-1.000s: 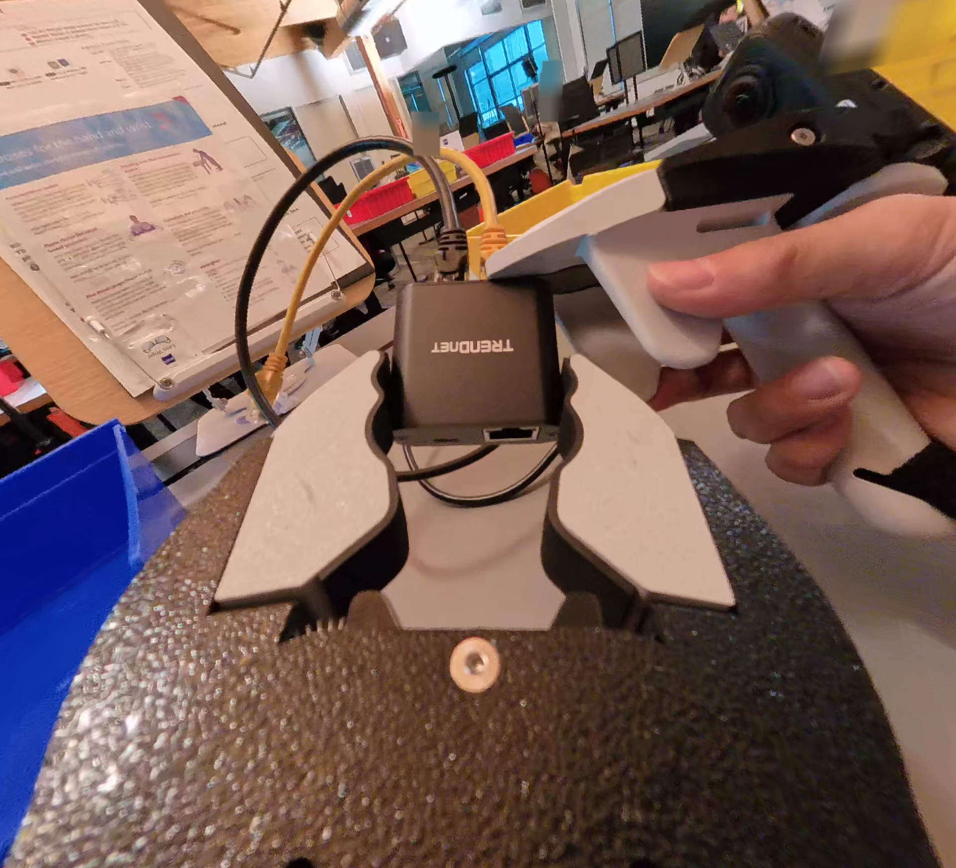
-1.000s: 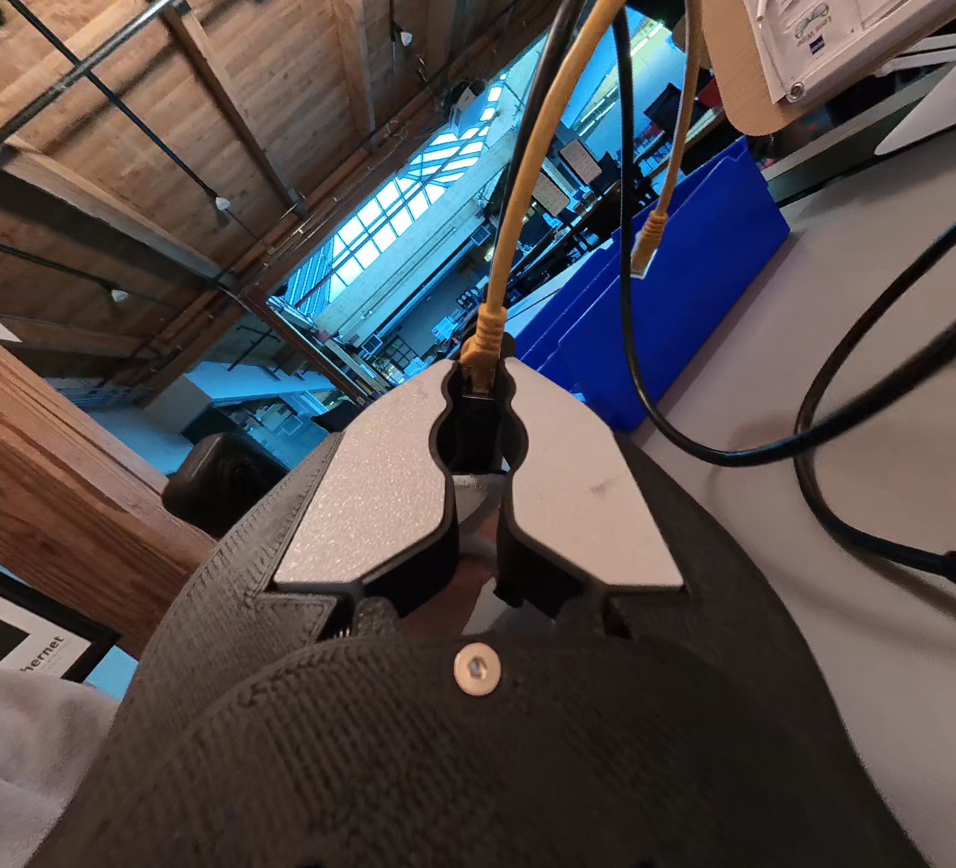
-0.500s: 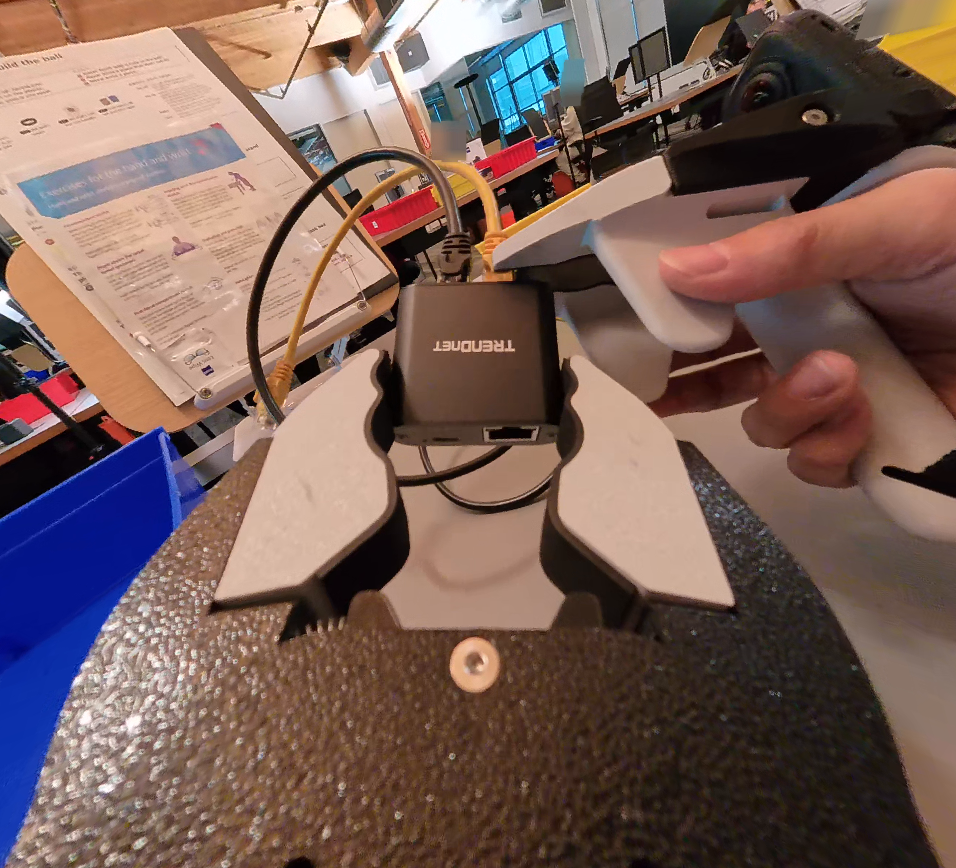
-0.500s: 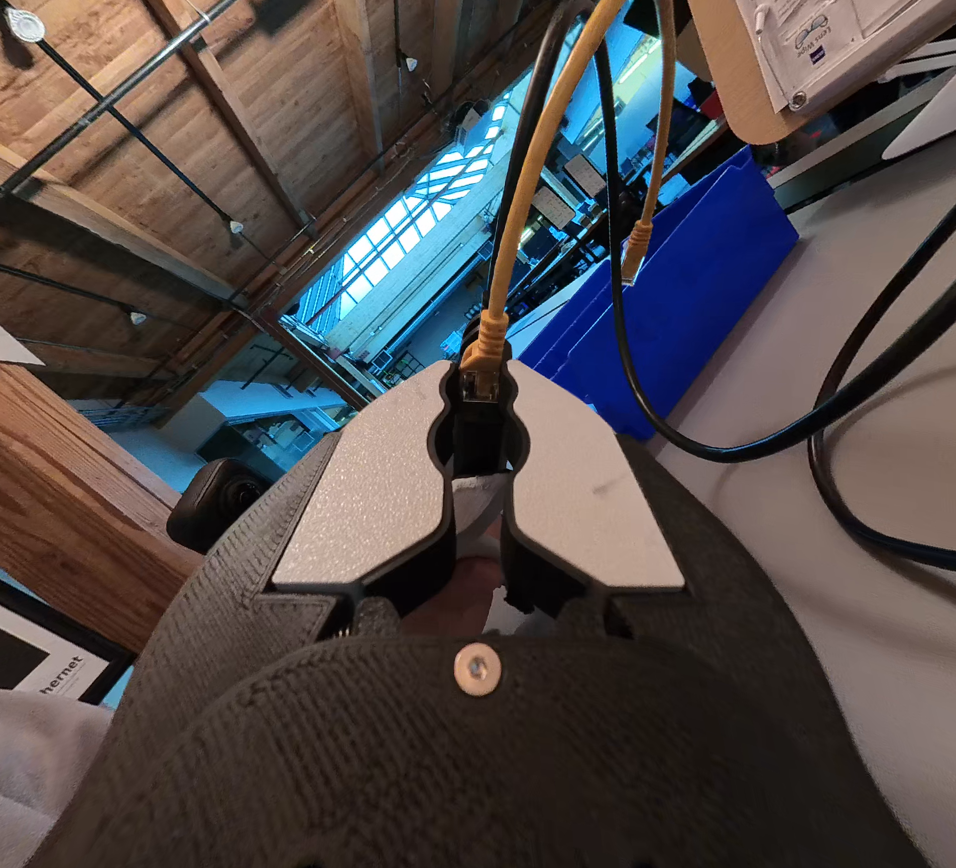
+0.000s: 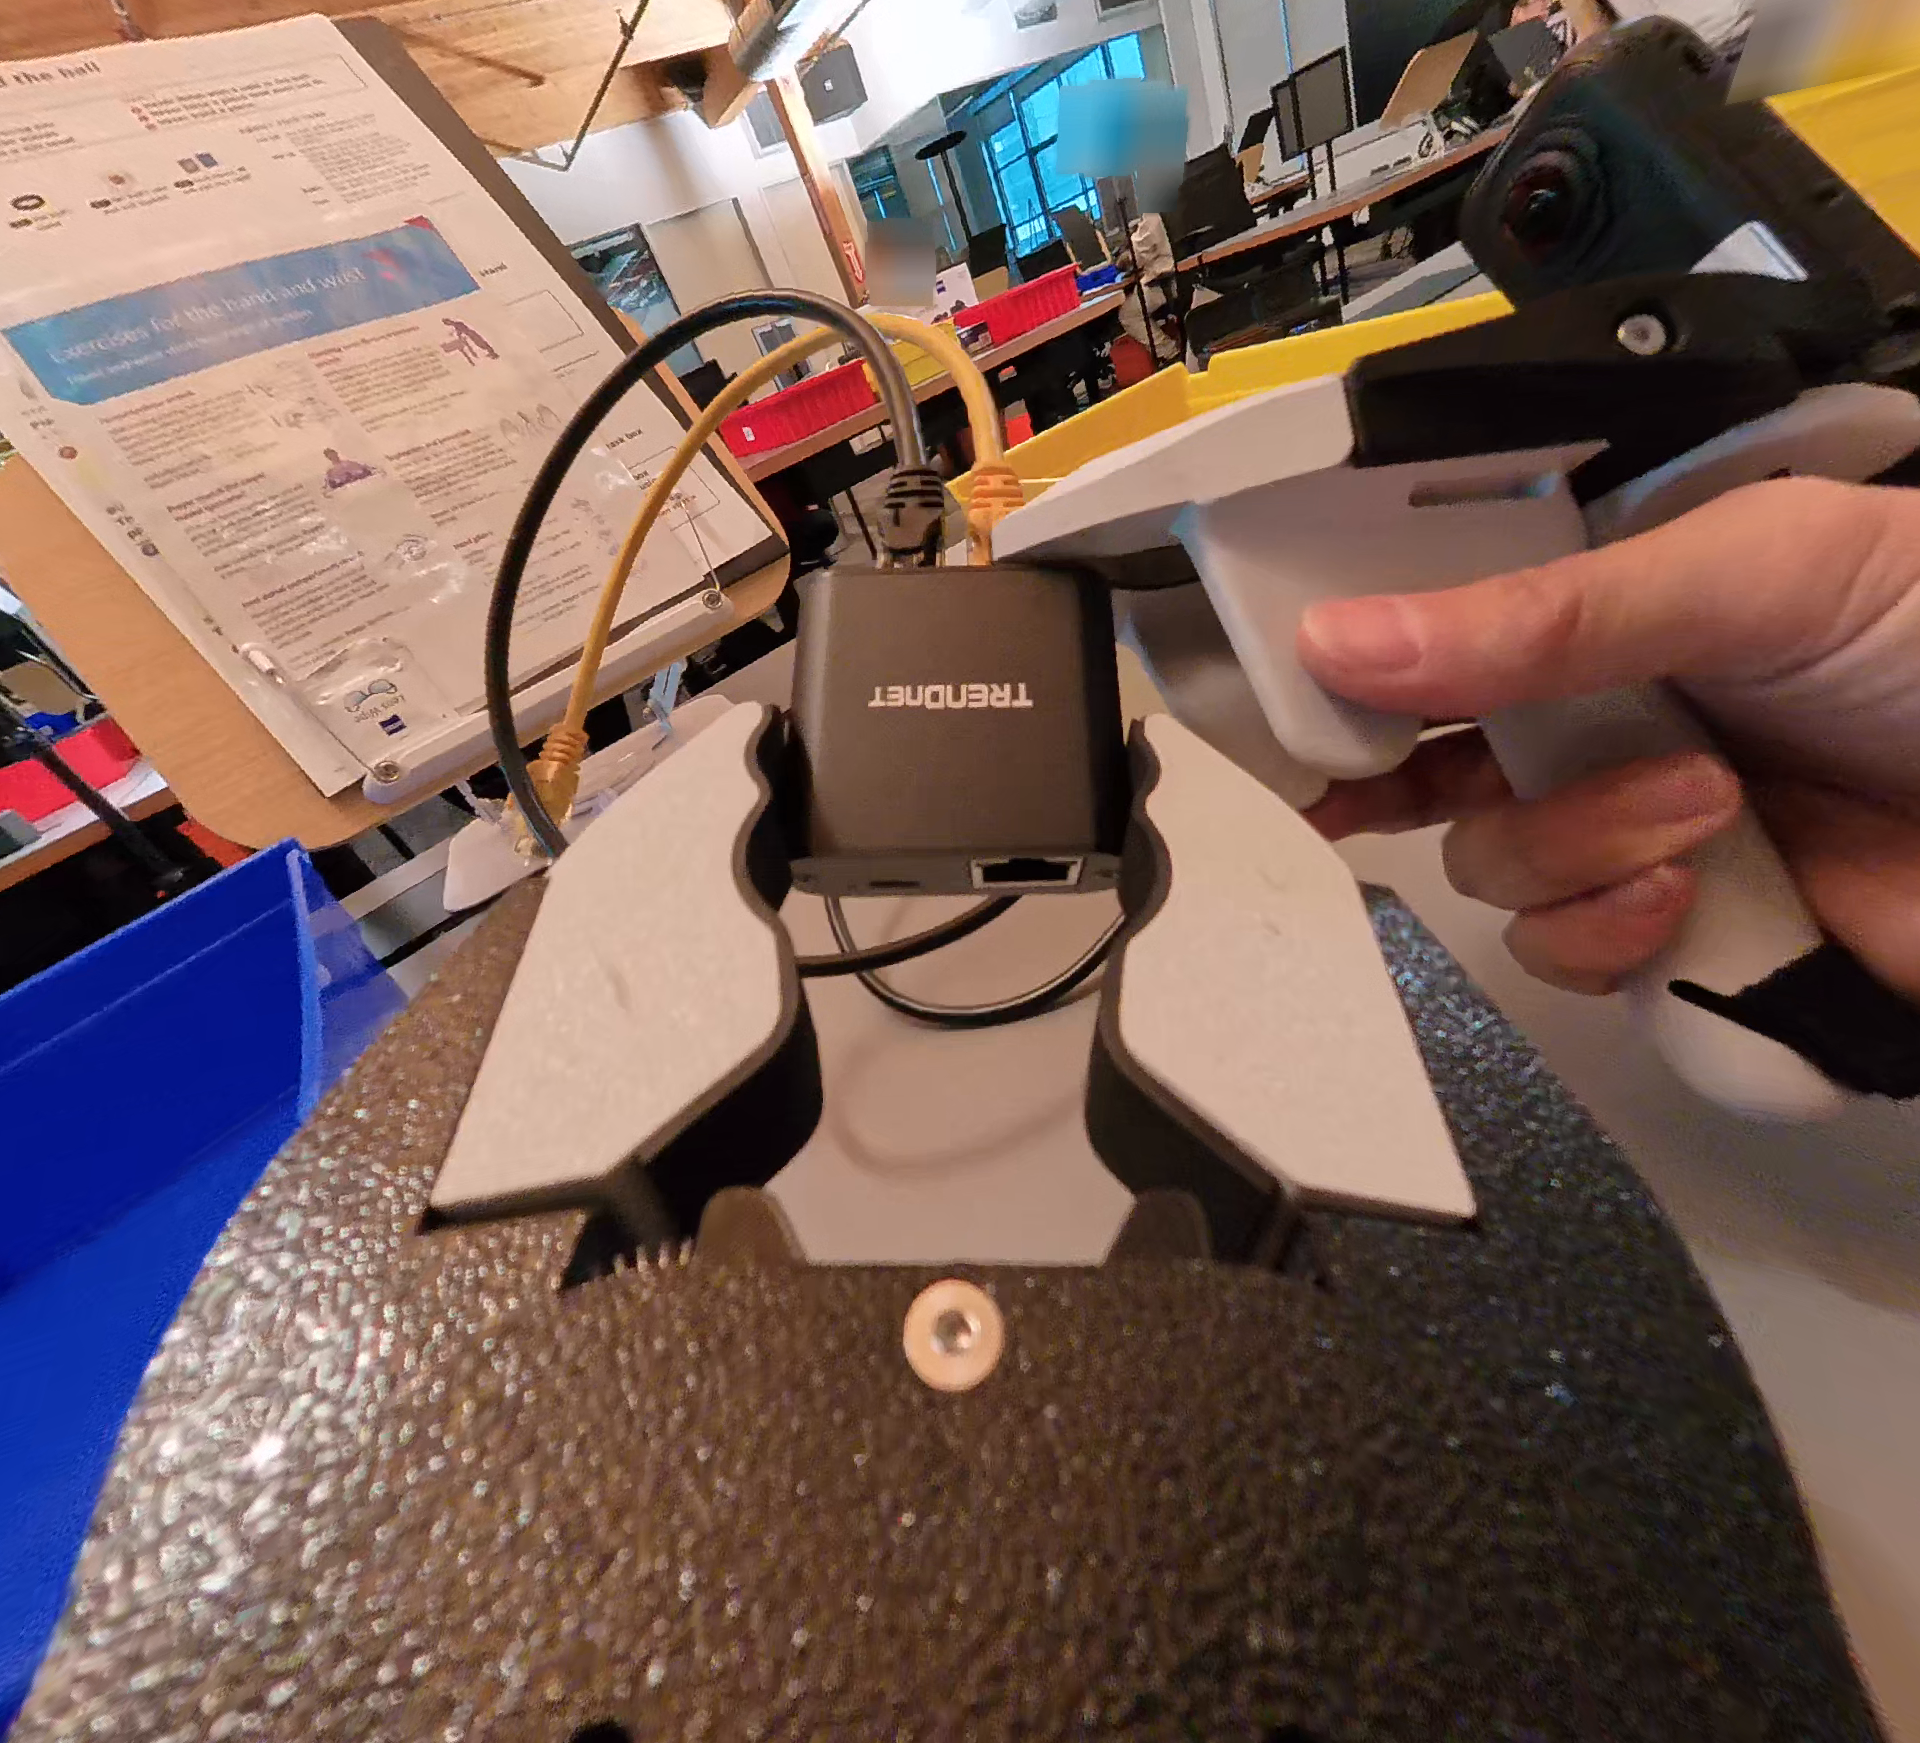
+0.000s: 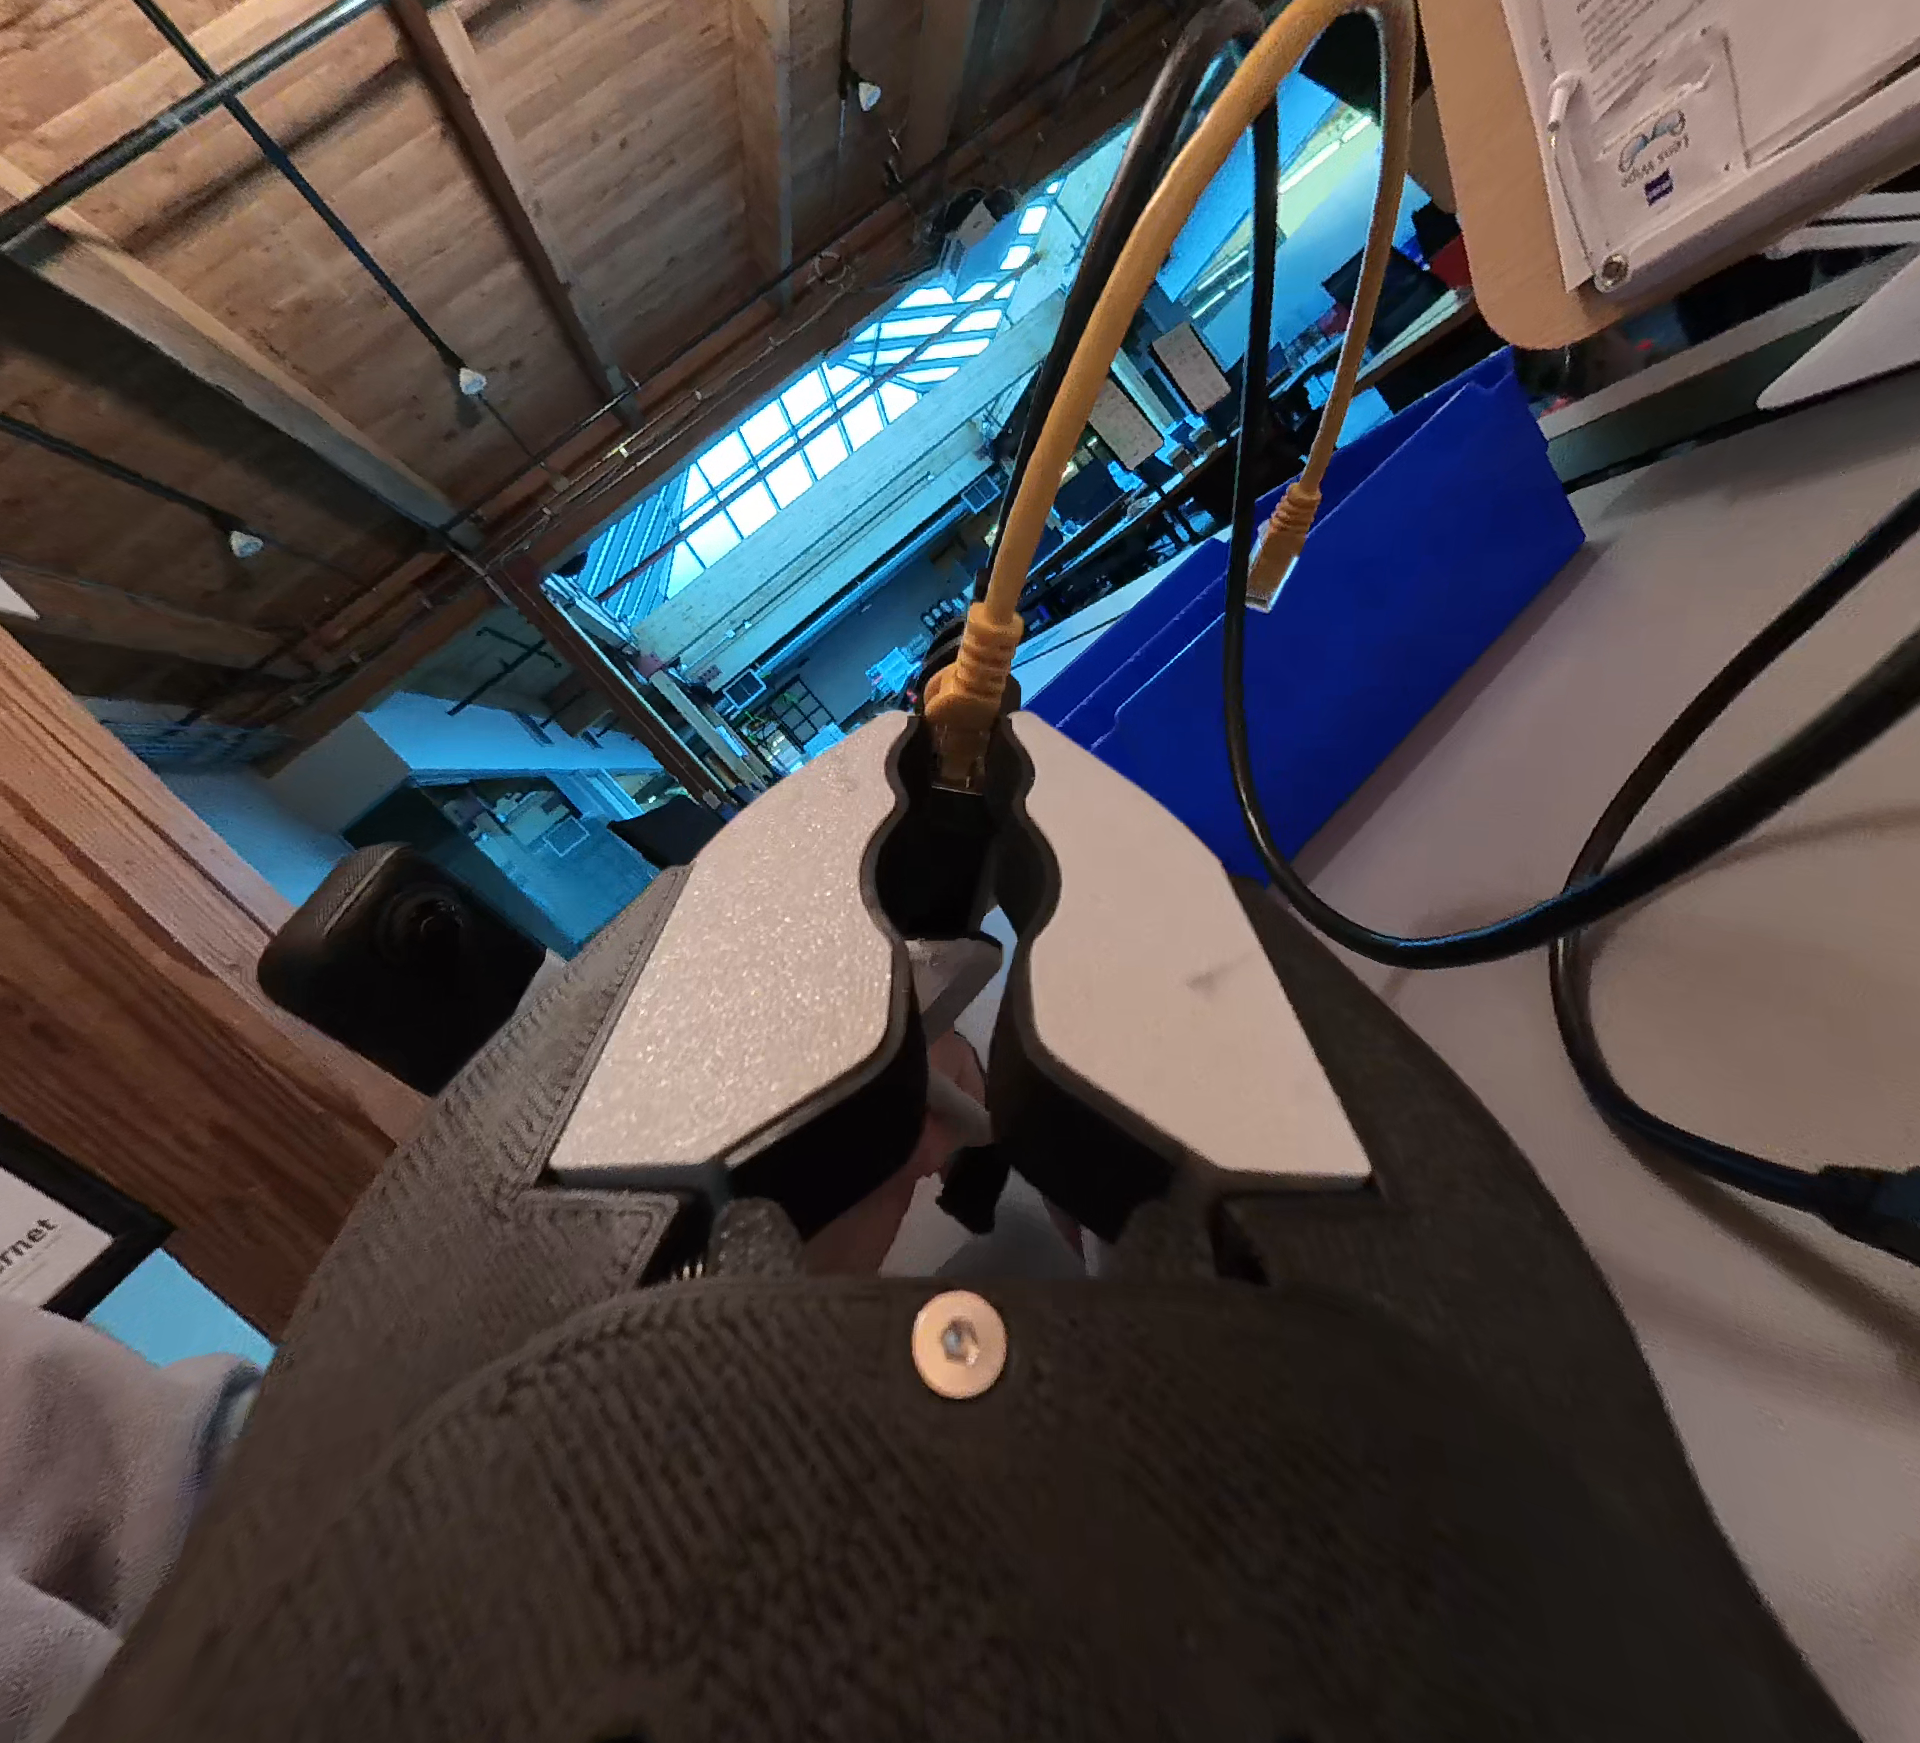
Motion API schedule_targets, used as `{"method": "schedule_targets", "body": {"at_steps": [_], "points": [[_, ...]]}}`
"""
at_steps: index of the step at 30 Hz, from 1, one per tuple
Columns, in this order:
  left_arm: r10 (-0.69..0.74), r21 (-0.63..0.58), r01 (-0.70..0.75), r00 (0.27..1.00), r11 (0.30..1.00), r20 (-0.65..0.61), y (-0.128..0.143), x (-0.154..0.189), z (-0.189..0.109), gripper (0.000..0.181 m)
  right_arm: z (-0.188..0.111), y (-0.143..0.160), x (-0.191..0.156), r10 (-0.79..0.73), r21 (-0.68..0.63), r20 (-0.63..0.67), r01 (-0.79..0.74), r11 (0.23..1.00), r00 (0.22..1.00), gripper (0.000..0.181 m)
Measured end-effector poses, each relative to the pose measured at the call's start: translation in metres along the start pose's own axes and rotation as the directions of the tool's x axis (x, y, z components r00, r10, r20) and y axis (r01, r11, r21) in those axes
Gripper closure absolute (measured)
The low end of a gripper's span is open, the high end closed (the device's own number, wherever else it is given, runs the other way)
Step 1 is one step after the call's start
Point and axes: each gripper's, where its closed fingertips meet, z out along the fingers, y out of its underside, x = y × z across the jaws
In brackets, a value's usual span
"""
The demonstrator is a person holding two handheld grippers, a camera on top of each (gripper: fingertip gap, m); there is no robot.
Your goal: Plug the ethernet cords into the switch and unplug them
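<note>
My left gripper (image 5: 951, 758) is shut on the black switch (image 5: 951, 654) and holds it above the table. A black ethernet cord (image 5: 582, 436) and a yellow ethernet cord (image 5: 665, 530) are plugged into its far side. The near port faces me, empty. My right gripper (image 6: 964, 743) comes in from the right and is shut on the yellow cord's plug (image 6: 971, 685) at the switch; its finger (image 5: 1143, 488) shows in the left wrist view. The yellow cord's free end (image 6: 1273, 561) hangs loose.
A blue bin (image 5: 135, 1070) stands at the left, also in the right wrist view (image 6: 1403, 602). A tilted board with a printed sheet (image 5: 260, 405) stands behind. A yellow bin (image 5: 1195, 394) is behind the right gripper. A black cable (image 6: 1662, 862) loops on the grey table (image 6: 1714, 1278). Left and right tips are no more than a few centimetres apart.
Both grippers and the switch have shifted slightly together, and the cords have swung a little. Both grips are unchanged.
</note>
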Motion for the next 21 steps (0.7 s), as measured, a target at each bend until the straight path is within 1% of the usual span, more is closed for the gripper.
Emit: {"method": "schedule_targets", "body": {"at_steps": [5,10,12,14,16,19,20,21], "points": [[-0.007,0.011,0.006,1.0,1.0,0.013,-0.0022,0.0007,0.0003,0.12,-0.0009,-0.0008,-0.0018,-0.086,-0.037,0.026,0.087,0.996,0.996,0.168],[-0.079,0.031,0.079,0.997,0.996,0.0,-0.0044,0.0028,0.0008,0.12,-0.0019,-0.0024,-0.003,-0.153,-0.059,0.032,0.154,0.986,0.988,0.167],[-0.074,0.026,0.073,0.997,0.997,0.001,-0.0044,0.0033,0.0016,0.12,-0.0025,-0.0029,-0.0025,-0.177,-0.061,0.028,0.178,0.982,0.984,0.166],[-0.139,0.035,0.14,0.99,0.99,-0.027,-0.0057,0.0043,0.0016,0.12,-0.0026,-0.0039,-0.0035,-0.202,-0.068,0.029,0.203,0.977,0.979,0.167],[-0.138,0.034,0.138,0.99,0.99,-0.025,-0.006,0.0045,0.0019,0.12,-0.0025,-0.0043,-0.0037,-0.236,-0.079,0.025,0.238,0.968,0.971,0.167],[-0.199,0.03,0.2,0.979,0.979,-0.053,-0.0059,0.0057,0.0025,0.12,-0.0029,-0.0051,-0.0033,-0.251,-0.074,0.026,0.252,0.965,0.968,0.167],[-0.186,0.022,0.187,0.982,0.982,-0.044,-0.0043,0.0058,0.0028,0.12,-0.0029,-0.0043,-0.0019,-0.259,-0.085,0.023,0.26,0.962,0.966,0.169],[-0.136,0.011,0.136,0.99,0.991,-0.02,-0.0029,0.0051,0.003,0.12,-0.0029,-0.0038,-0.0011,-0.267,-0.091,0.023,0.268,0.959,0.963,0.169]]}}
